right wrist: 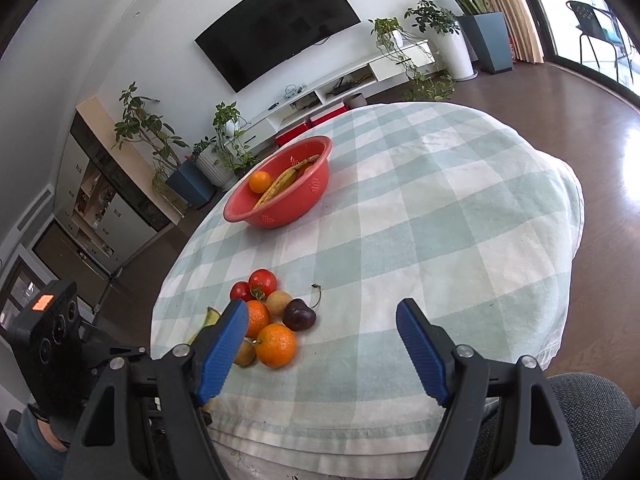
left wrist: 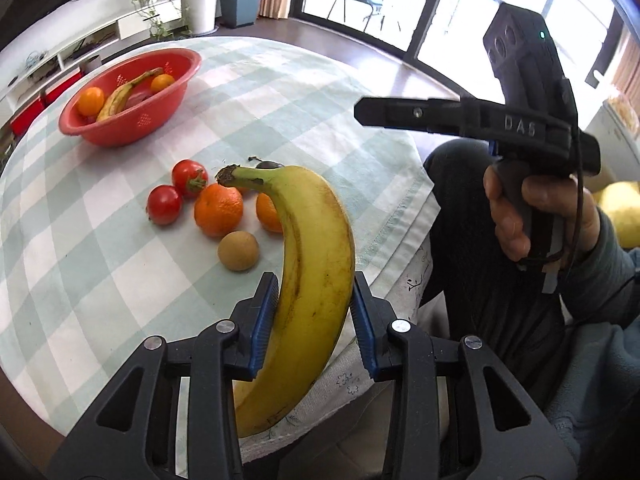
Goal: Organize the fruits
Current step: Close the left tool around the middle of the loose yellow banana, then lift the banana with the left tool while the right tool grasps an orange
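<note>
Reading "DAS": raised lettering on right tool (left wrist: 362, 114), near clamped banana (left wrist: 316, 280).

Left tool (left wrist: 314, 316) clamped on banana (left wrist: 312, 264); right tool (right wrist: 320, 344) agape, empty.

Yellow banana (left wrist: 316, 280) upright, off table

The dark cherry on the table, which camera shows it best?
The right wrist view: the cherry lies in full sight with its stem, beside the oranges. In the left wrist view the banana, held in the left gripper, hides all but a sliver of it.
</note>
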